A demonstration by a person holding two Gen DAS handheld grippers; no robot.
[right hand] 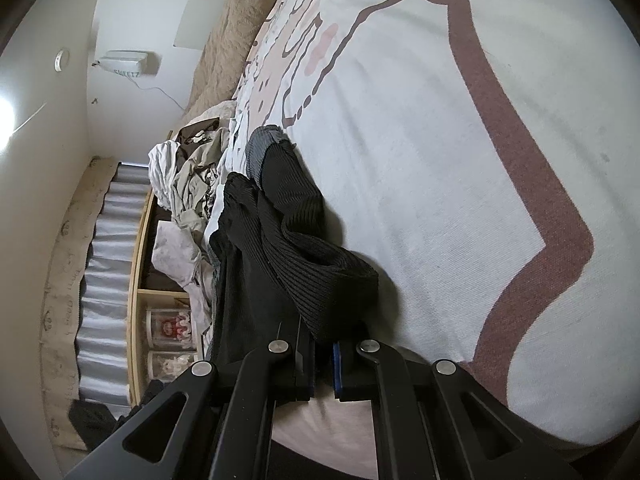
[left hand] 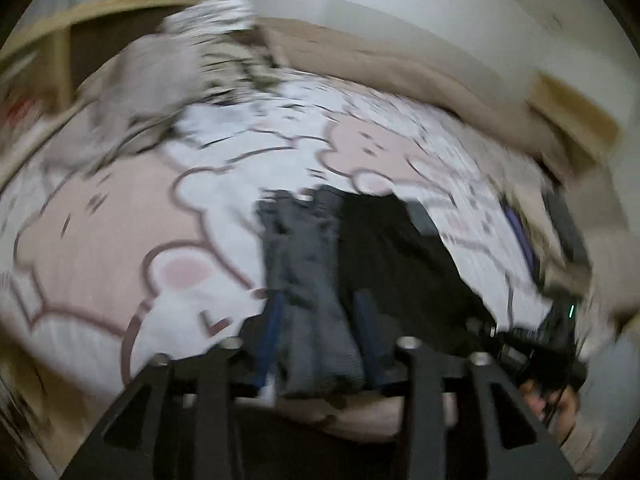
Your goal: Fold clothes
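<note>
A dark garment, grey and black ribbed knit (left hand: 320, 264), lies on the bed and runs into my left gripper (left hand: 320, 320). The left jaws are closed on its grey part; the view is motion-blurred. In the right wrist view the same black ribbed garment (right hand: 304, 248) drapes over the bedspread and into my right gripper (right hand: 322, 356), whose blue-padded jaws are nearly closed on its edge. The right gripper and the hand holding it also show at the lower right of the left wrist view (left hand: 548, 344).
The bed carries a white and pink bear-print bedspread (right hand: 440, 160). A pile of loose light clothes (right hand: 188, 184) lies along its far side, also seen in the left view (left hand: 160, 92). A beige blanket (left hand: 400, 68), a wooden shelf (right hand: 140, 280) and curtains (right hand: 104, 260) border the bed.
</note>
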